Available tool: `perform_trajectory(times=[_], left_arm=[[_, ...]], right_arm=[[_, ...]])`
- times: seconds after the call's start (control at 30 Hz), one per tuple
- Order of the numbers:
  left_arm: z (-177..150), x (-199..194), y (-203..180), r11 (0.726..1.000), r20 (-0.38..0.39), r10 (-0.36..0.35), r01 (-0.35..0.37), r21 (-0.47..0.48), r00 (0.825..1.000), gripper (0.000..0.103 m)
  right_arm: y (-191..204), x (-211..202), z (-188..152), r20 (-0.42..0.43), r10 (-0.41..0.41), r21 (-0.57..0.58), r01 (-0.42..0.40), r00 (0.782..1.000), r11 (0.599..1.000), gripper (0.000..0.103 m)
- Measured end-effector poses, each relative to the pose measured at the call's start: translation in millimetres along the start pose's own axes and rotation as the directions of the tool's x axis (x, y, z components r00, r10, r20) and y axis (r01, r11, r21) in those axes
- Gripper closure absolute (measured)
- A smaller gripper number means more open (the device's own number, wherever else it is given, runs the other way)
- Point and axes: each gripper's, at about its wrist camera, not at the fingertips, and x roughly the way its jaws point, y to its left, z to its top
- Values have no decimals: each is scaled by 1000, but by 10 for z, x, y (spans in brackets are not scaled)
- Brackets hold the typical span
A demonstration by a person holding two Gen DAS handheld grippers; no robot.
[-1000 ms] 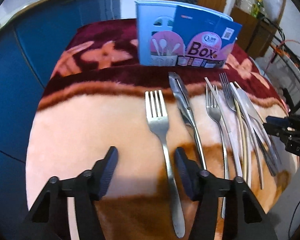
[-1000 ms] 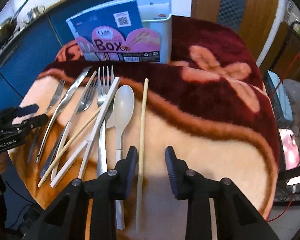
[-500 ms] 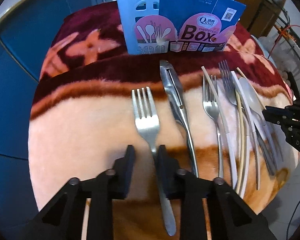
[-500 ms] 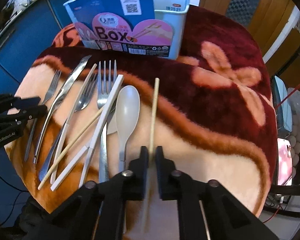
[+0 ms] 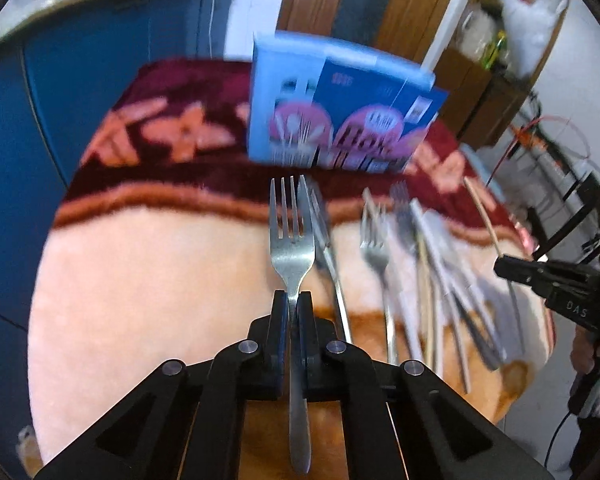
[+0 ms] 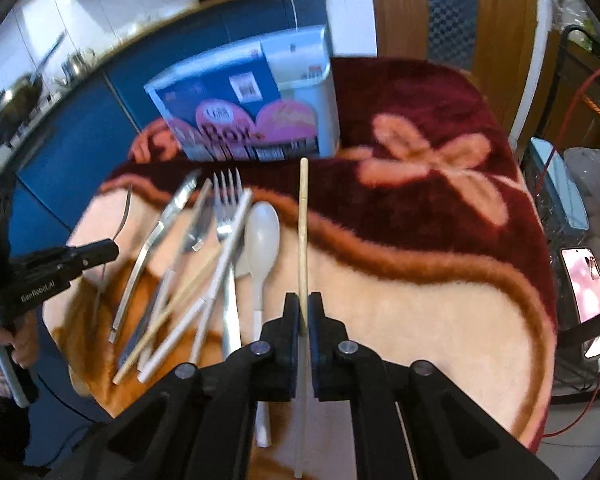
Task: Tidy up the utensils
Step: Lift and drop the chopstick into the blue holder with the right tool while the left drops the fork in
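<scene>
Soft blanket (image 5: 148, 280) in pink, brown and dark red covers the table, and blue cabinets (image 6: 100, 120) stand behind it. At the far side stands the blue utensil box (image 5: 340, 116), where the things should go.

One fork (image 5: 291, 248) is pinched by its neck in the left gripper (image 5: 293, 300), whose jaws are squeezed tight on it, tines pointing at the box. A wooden chopstick (image 6: 302, 248) is pinched in the right gripper (image 6: 302, 304), clamped shut on it the same way.

My guess is both are being carried to the box. To do it well, keep each one straight and slide it down tip first into its own slot. Long thin things can twist in the jaws, so go slowly.

A pile of knives, forks and chopsticks (image 6: 204, 256) and a white spoon (image 6: 262, 240) lie between the two grippers. Bare blanket lies on the outer side of each, giving room to move. The table edge is close on the near side.
</scene>
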Motion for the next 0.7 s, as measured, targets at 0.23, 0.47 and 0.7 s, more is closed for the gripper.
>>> perform_trajectory(times=[0.23, 0.47, 0.7], left_arm=[[159, -382, -73, 1000, 244, -11, 7, 15, 970, 99], [519, -633, -152, 999, 404, -11, -4, 36, 915, 99], [1022, -769, -151, 998, 494, -2, -29, 55, 869, 99]], right_arm=[[102, -329, 16, 221, 32, -3, -32, 975, 999, 97], [119, -543, 239, 388, 57, -18, -55, 920, 998, 97], [136, -573, 540, 480, 63, -37, -52, 875, 998, 97]])
